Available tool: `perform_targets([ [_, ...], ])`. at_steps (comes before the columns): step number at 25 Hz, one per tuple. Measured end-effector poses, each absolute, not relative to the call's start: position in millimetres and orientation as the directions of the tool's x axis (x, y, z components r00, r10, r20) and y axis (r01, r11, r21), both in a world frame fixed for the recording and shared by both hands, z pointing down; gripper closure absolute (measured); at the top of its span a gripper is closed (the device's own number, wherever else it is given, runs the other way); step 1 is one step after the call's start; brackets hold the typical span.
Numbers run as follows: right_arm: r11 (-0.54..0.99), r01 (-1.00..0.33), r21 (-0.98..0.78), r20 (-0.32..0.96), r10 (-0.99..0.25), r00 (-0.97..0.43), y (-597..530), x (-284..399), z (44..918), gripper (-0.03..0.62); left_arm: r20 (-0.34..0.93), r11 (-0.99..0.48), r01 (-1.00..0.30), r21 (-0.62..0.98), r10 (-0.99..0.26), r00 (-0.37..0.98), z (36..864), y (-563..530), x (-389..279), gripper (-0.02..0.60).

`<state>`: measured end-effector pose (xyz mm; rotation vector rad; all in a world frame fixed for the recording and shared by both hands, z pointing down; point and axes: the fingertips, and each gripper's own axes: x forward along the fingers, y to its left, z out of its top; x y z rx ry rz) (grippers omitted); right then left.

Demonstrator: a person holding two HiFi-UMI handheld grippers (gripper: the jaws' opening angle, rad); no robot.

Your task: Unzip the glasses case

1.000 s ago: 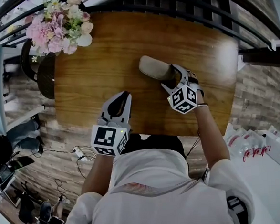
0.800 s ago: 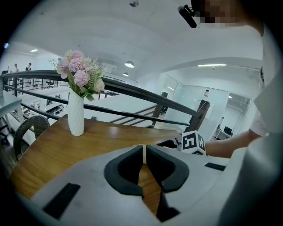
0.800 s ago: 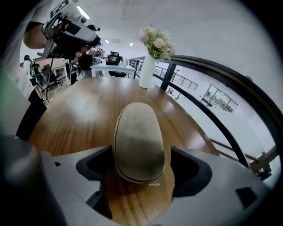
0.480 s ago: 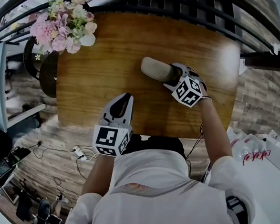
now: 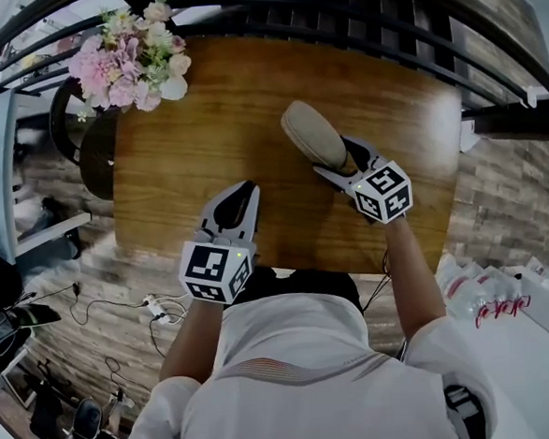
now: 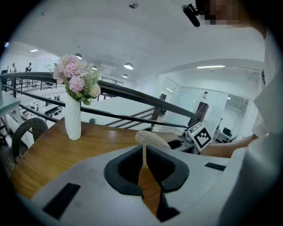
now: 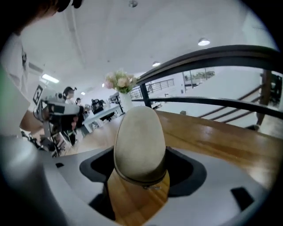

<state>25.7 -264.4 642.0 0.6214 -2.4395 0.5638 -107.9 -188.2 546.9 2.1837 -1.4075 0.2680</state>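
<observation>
Since a second ago my right gripper has rolled and come up. The case, flat on the table back then, now tips up with it.

Head view: the right jaws have just been closing a little. They stand wide and clamp the case's near end. My left gripper is well apart, near the table's front edge, its cube showing black-and-white square markers.

Left gripper view: the jaws are pressed together with nothing in them, and the case is ahead beyond the tips.

Right gripper view: the beige case fills the gap, with both pads against its sides. A dark zip band runs round its near end, with a small metal pull there.
</observation>
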Motion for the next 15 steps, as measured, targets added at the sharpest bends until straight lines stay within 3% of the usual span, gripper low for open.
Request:
perform_targets([
  [8,0.674,-0.448,-0.588,0.317,-0.317,-0.894,-242,33,530,0.191,0.308,-0.405,-0.851,0.336,-0.806,0.505,488,-205,-96,0.548],
  [15,0.689,-0.389,-0.612,0.158,-0.375,-0.913,-219,51,436,0.191,0.186,-0.484,-0.817,0.313,-0.812,0.553,424,-210,-81,0.548],
])
